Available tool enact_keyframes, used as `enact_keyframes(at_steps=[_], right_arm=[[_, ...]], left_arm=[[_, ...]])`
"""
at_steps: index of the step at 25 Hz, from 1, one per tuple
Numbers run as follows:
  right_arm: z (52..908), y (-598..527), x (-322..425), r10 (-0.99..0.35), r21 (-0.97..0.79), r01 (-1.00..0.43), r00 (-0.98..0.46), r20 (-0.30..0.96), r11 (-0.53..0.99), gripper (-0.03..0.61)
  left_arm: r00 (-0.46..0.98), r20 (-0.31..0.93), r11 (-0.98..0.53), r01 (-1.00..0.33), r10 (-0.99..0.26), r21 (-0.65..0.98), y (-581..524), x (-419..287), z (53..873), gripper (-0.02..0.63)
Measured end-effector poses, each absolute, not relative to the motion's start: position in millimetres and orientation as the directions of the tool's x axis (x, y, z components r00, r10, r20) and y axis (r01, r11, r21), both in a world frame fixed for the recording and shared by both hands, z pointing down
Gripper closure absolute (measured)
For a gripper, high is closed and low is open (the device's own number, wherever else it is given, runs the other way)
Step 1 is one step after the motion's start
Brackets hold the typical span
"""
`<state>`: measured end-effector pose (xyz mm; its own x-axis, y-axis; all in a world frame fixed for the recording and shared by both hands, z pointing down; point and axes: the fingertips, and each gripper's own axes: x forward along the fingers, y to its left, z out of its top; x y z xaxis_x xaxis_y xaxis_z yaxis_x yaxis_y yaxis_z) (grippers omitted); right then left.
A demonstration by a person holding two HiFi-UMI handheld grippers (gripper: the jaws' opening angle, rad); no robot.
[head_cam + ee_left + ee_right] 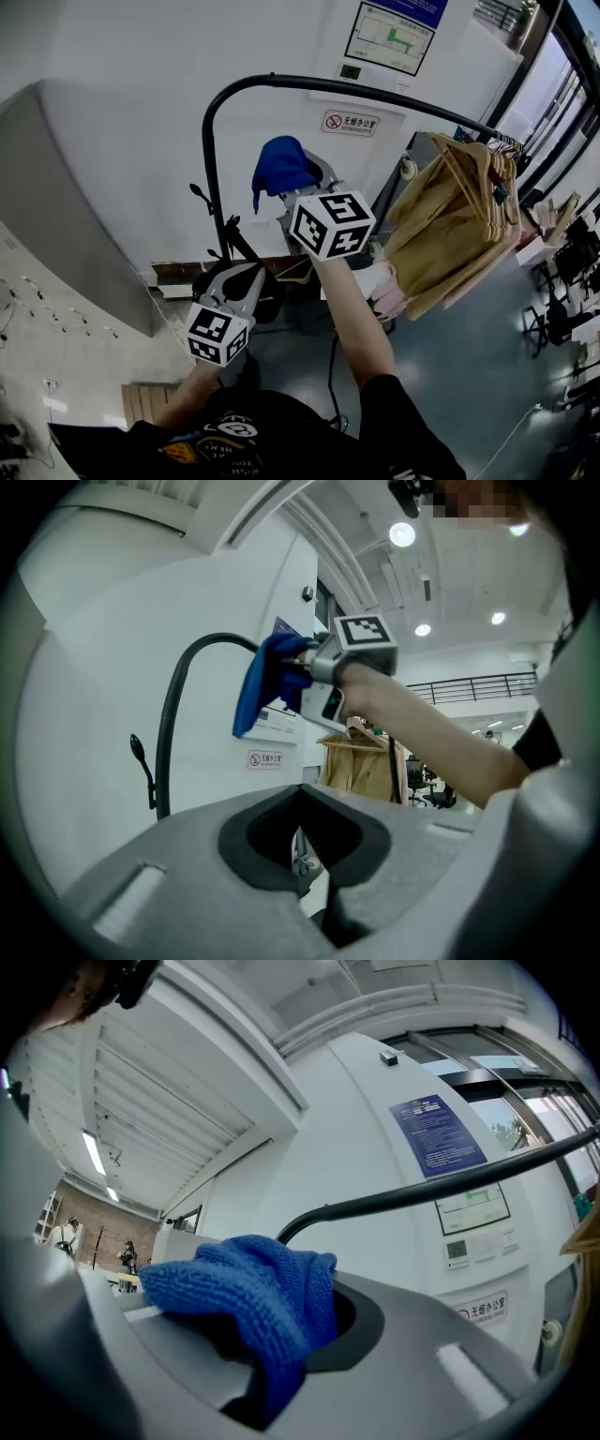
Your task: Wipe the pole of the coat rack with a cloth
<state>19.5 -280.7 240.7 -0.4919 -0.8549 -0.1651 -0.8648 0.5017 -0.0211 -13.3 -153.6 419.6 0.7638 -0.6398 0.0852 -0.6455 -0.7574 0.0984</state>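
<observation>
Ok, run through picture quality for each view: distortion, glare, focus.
Head view: sharp and evenly lit, edges bowed by the wide lens, windows bright at right. Left gripper view: round fisheye frame with dark corners, ceiling lights flaring. Right gripper view: same dark fisheye rim, blue cloth crisp close to the lens, strip light blown out.

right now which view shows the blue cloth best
The right gripper view: the blue cloth fills the foreground, pinched in the right claw. The head view shows it small; the left gripper view shows it dangling.
</observation>
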Motion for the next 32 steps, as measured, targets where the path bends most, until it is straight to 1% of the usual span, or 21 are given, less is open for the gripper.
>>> enact_keyframes(at_steps=[5,10,12,15,17,22,27,30,32], right_arm=[[199.6,-351.7,22.8,-0.862,-0.062,-0.869,-0.473,-0.18,0.49,0.537],[184.8,-375.8,35.4,-0.856,0.014,-0.874,-0.478,-0.197,0.485,0.537],[185.1,-378.8,54.9,-0.861,0.015,-0.881,-0.464,-0.208,0.472,0.537],[187.7,-379.9,106.8,-0.883,0.004,-0.903,-0.422,-0.206,0.43,0.534],[189.0,-378.6,154.4,-0.907,0.004,-0.926,-0.369,-0.205,0.376,0.534],[190.8,-371.4,302.3,-0.972,-0.014,-0.984,-0.172,-0.159,0.176,0.529],[191.2,-359.1,425.9,-0.992,-0.019,-0.999,0.029,-0.127,-0.027,0.529],[191.4,-352.0,468.6,-0.987,-0.024,-0.995,0.103,-0.126,-0.101,0.532],[191.6,-350.5,473.4,-0.984,-0.03,-0.993,0.116,-0.132,-0.113,0.535]], left_arm=[[0.792,0.071,-0.783,-0.611,-0.607,0.119,-195.3,8.7,419.1,0.609],[0.829,0.088,-0.821,-0.559,-0.552,0.116,-231.2,32.4,425.9,0.609],[0.839,0.097,-0.829,-0.544,-0.535,0.128,-241.8,45.5,429.4,0.609],[0.851,0.095,-0.842,-0.524,-0.516,0.127,-251.6,69.9,430.0,0.609],[0.854,0.087,-0.845,-0.521,-0.514,0.121,-258.3,87.1,428.3,0.609],[0.861,0.043,-0.853,-0.509,-0.507,0.116,-268.7,128.0,413.1,0.609],[0.858,0.028,-0.853,-0.512,-0.512,0.096,-267.2,146.2,403.7,0.609],[0.851,0.041,-0.845,-0.525,-0.524,0.098,-262.5,149.3,408.4,0.609],[0.844,0.048,-0.837,-0.537,-0.535,0.104,-261.0,148.3,411.7,0.609]])
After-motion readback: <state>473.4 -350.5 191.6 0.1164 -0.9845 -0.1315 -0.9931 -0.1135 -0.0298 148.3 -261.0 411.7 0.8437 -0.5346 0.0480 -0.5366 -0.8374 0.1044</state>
